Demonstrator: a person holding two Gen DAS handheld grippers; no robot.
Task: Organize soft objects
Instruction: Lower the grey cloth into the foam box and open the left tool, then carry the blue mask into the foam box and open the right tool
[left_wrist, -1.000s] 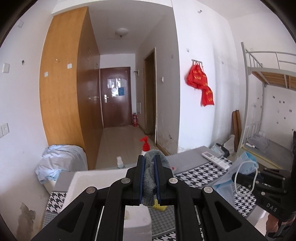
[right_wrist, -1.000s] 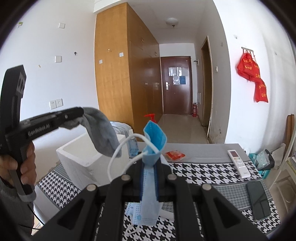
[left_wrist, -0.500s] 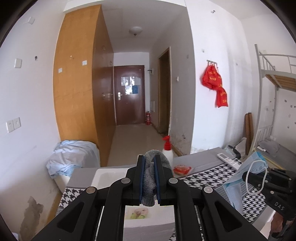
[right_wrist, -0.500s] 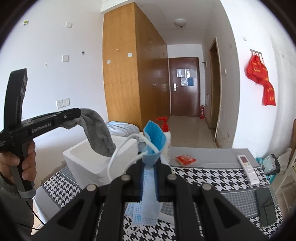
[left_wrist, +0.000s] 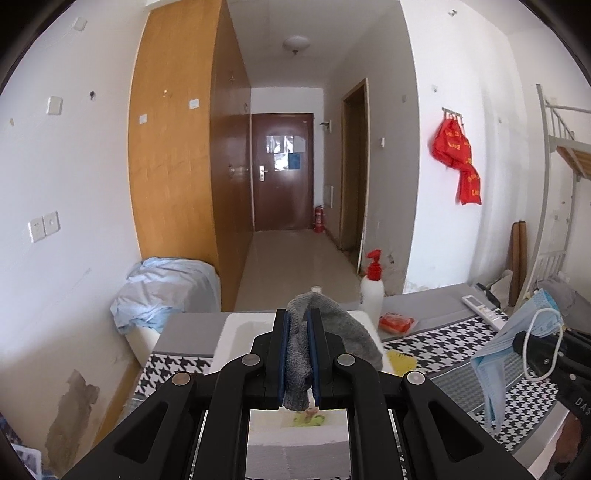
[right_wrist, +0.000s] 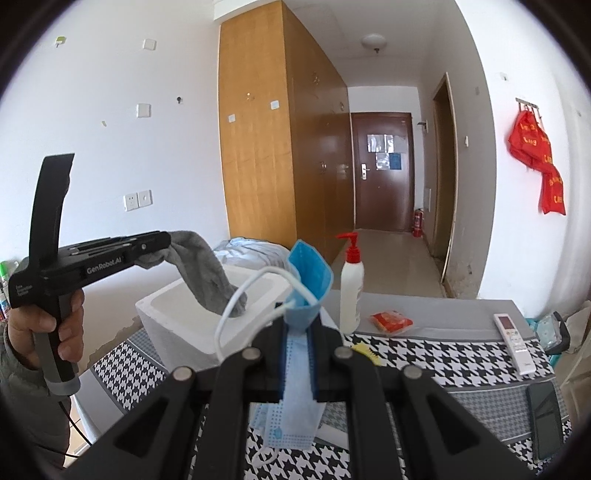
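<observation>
While clamped on grey sock (left_wrist: 295, 354), left gripper (left_wrist: 298, 334) reads "GenRobot.AI" on side in right wrist view; smaller print on rear block too small to read. Right gripper (right_wrist: 298, 334) pinched shut on blue face mask (right_wrist: 301, 354), white ear loop (right_wrist: 240, 306) arcing out toward 10 o'clock; "DAS" readable on its body at 4 o'clock in left wrist view. Red bags (right_wrist: 539, 166) on wall hooks at 2 o'clock carry gold lettering, not legible. Papers on brown door (right_wrist: 384, 173) unreadable.

Versus a second ago: sock toe now hanging down inside white foam box (right_wrist: 177, 314), previously dangling in front of box's near wall. Left view swung rightward, hallway more centred, pump bottle (left_wrist: 371, 291) now standing at 1 o'clock of the sock. Both grips unchanged. Mask kept above houndstooth cloth (right_wrist: 443, 354), right of box. Remote (right_wrist: 511, 339) and phone (right_wrist: 545, 424) at 4 o'clock, red packet (right_wrist: 391, 319) beside bottle.
</observation>
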